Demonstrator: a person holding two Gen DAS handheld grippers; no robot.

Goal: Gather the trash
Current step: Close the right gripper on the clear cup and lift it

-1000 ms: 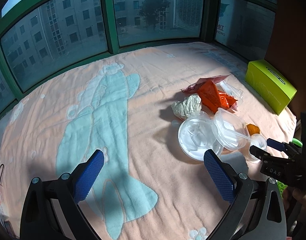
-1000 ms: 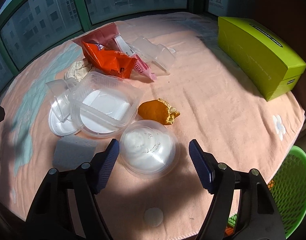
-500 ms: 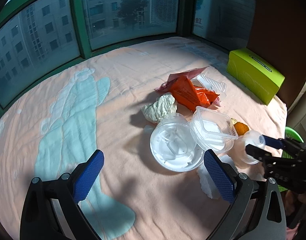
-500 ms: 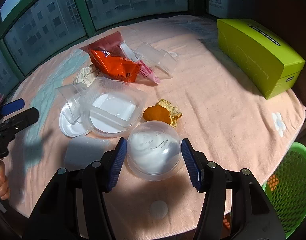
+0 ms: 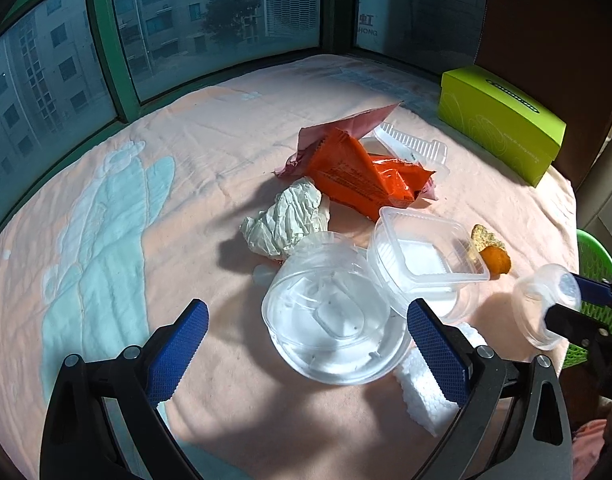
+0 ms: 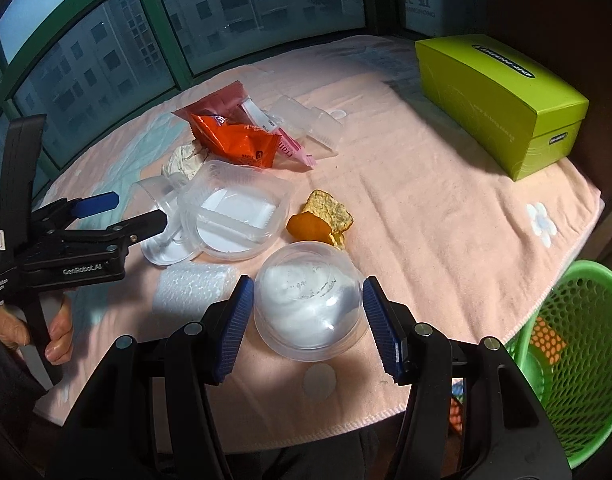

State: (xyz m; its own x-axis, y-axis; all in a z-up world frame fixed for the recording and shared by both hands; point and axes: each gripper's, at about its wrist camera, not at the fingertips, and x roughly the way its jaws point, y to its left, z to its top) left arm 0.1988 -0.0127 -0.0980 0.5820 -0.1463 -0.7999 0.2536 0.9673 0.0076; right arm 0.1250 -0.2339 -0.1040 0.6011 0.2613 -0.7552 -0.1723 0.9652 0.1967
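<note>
Right tool just closed, now clamped on clear dome cup, lifted off worktop at lower centre of frame. Left tool spread apart, empty, nearer round lid. Next likely: green basket, lower right.

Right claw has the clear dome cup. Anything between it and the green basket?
Nothing visible. The right claw is shut on the dome cup, lifted off the cloth. The green basket sits open-topped just beyond the table edge, lower right; only bare cloth lies between.
</note>
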